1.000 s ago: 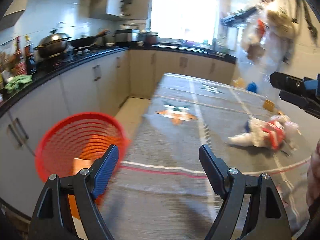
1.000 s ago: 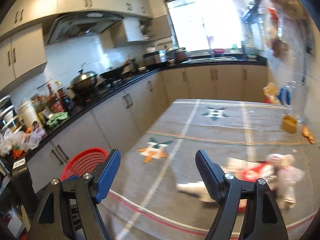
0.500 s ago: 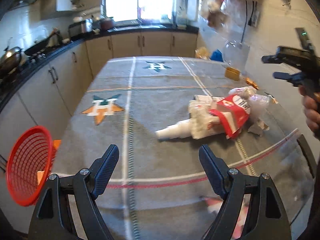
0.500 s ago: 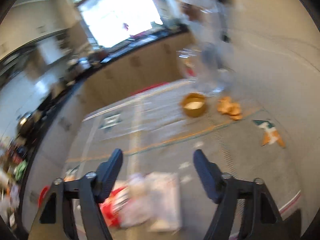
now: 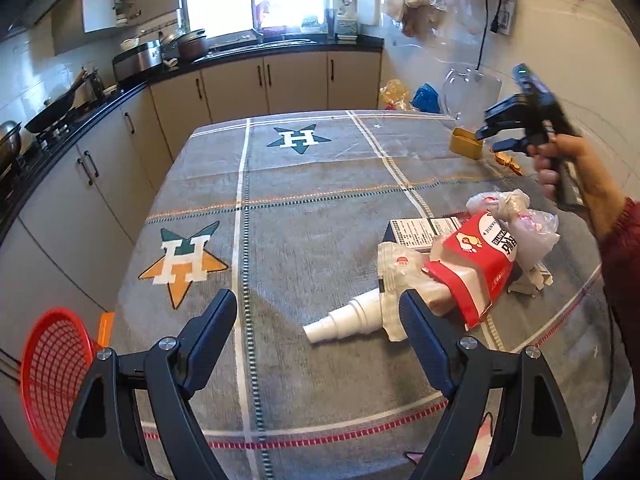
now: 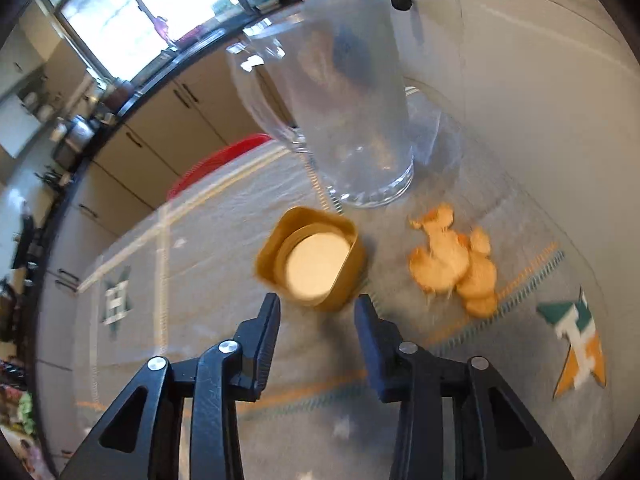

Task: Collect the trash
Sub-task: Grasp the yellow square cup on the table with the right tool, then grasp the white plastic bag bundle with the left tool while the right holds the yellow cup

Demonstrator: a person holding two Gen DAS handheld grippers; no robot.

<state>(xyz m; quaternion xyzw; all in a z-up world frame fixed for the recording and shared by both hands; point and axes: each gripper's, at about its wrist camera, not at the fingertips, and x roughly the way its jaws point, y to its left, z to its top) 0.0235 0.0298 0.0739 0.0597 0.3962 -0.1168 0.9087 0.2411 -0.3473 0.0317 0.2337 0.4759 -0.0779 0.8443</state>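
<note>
While the right gripper [image 6: 316,306] narrows its jaws with nothing between them, the small yellow tub [image 6: 312,258] sits just ahead of their tips. Left gripper [image 5: 318,314] jaws wide, empty; trash pile [image 5: 460,268] ahead, toward the right jaw.

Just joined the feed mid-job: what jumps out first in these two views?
A heap of trash lies at the table's right side, topped by a red-and-white packet with a white bottle poking out toward the open left gripper. The right gripper, fingers closing with nothing between them, hovers just short of a small gold tub beside a glass jug. A red basket waits off the table's left edge.
</note>
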